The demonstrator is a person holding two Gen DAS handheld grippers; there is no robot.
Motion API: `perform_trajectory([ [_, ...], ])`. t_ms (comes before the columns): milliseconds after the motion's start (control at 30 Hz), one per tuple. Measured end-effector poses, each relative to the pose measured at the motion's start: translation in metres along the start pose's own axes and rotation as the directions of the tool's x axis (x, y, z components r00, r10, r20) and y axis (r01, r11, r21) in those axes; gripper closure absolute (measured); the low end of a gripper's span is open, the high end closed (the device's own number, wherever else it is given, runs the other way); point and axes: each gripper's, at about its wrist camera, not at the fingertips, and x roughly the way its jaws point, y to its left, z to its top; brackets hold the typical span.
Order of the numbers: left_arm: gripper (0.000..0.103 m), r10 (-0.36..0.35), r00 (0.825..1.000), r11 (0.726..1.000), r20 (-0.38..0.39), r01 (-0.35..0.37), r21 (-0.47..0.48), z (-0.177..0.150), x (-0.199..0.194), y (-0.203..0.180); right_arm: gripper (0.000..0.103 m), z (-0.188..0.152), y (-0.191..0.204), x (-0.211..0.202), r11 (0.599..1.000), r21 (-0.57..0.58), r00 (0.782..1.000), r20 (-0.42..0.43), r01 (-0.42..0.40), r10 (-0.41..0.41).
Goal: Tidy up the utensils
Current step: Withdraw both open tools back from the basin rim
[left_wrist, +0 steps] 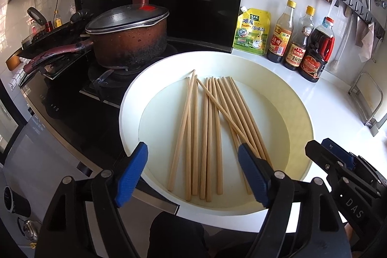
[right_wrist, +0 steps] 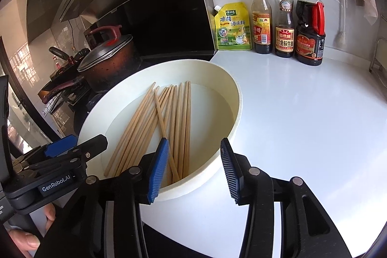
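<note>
Several wooden chopsticks (left_wrist: 208, 132) (right_wrist: 150, 127) lie loosely side by side on the floor of a round white basin (left_wrist: 130, 98) (right_wrist: 232, 98), with one lying crosswise over the others. My left gripper (left_wrist: 193, 173) hangs open over the basin's near side, its blue pads wide apart and nothing between them but the chopstick ends below. My right gripper (right_wrist: 193, 171) is open too and straddles the near rim, one pad inside the basin and one outside, not pressing. Each gripper shows at the edge of the other's view, the right gripper (left_wrist: 338, 161) and the left gripper (right_wrist: 67, 154).
A lidded brown pot (left_wrist: 128, 40) sits on the black stove (left_wrist: 72, 98) left of the basin. A yellow seasoning pouch (left_wrist: 251, 33) and three sauce bottles (left_wrist: 300, 40) line the back wall. A wire rack (left_wrist: 367, 100) stands at the right. White counter (right_wrist: 302, 125) spreads right of the basin.
</note>
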Motion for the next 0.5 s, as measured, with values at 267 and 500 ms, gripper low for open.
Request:
perform_trajectory([
  [267,0.02,0.009,1.0,1.0,-0.001,-0.009,0.012,-0.0033,-0.0028,-0.0034,0.046,-0.0043,-0.0045,-0.0052,0.999,0.011,0.999,0.016,0.043,-0.043],
  [500,0.012,0.016,1.0,1.0,0.015,-0.016,0.013,-0.004,-0.0065,-0.0045,0.036,-0.0066,-0.0069,-0.0058,0.998,0.013,0.998,0.014,0.058,-0.059],
])
